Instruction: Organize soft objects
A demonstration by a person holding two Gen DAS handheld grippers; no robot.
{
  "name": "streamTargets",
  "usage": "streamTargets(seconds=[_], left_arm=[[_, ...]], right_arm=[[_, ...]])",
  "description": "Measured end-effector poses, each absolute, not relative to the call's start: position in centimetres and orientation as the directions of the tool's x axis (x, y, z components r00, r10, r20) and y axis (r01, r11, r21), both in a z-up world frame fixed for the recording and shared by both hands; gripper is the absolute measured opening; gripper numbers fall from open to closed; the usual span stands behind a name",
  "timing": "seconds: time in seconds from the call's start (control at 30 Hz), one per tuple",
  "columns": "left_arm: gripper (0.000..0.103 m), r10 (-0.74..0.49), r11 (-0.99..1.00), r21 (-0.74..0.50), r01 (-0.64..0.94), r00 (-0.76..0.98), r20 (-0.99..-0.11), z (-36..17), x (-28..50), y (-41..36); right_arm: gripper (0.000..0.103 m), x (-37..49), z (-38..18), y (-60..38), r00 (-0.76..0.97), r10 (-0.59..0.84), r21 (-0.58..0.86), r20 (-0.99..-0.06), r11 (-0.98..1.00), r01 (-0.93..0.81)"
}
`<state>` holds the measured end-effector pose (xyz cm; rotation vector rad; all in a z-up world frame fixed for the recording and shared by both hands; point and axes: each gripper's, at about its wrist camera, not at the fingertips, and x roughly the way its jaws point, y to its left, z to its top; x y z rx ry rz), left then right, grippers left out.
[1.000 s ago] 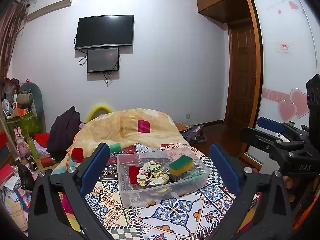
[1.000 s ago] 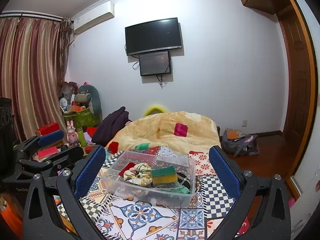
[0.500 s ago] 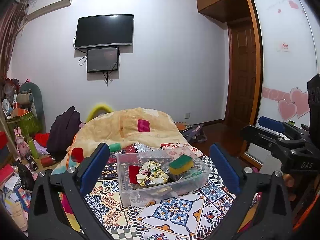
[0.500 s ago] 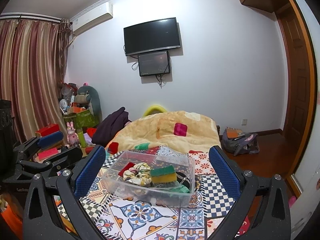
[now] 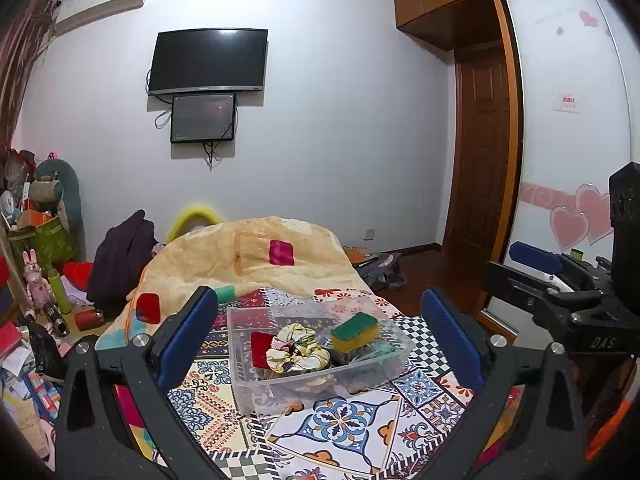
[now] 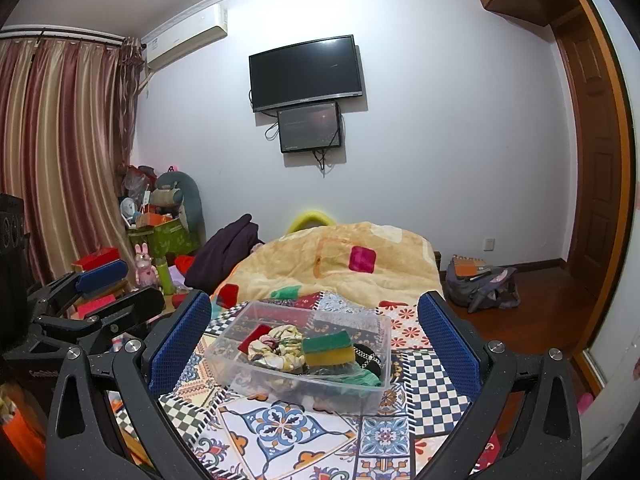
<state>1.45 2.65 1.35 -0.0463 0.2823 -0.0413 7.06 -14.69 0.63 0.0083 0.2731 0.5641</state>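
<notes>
Left wrist view: the left gripper [image 5: 320, 340] stands with its blue-padded jaws spread wide and nothing between them, framing the clear plastic storage bin [image 5: 396, 354] from above and behind without touching it. The right wrist view shows the same of the right gripper [image 6: 314, 344]: jaws wide, empty, held back from the bin [image 6: 384, 332].

Change over the last second: next to none. Both grippers have held their stance and their opening, with only a slight drift of the views; the bin and its contents lie as they did.

Contents of the bin, which rests on the patchwork-patterned bedcover [image 5: 344, 424]:
- yellow sponge with green scouring face [image 5: 355, 331], lying on top at the right
- cream floral fabric scrunchie [image 5: 298, 348], at the middle
- red flat pad [image 5: 261, 347], leaning at the left
- green cloth [image 6: 362, 379] and a dark item with a chain [image 6: 366, 354], low under the sponge; their exact nature is not clear.

Finding: no soft item lies loose on the cover near the bin. Coloured patches on the beige quilt [image 5: 248, 256] behind appear to be its pattern, though this cannot be settled. On this evidence the gathering looks complete or nearly so, and the still, open grippers suggest a pause at the end of the work.
</notes>
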Motion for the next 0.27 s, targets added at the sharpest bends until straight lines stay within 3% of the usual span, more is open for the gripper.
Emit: streamTargets(seconds=[0.27], left_arm=[[0.103, -0.042, 0.999, -0.037, 0.033, 0.958, -0.283, 1.33, 1.53, 2.4]], right_arm=[[0.103, 7.1, 0.52, -14.55, 0.809, 0.528, 0.083, -0.26, 0.847, -0.526]])
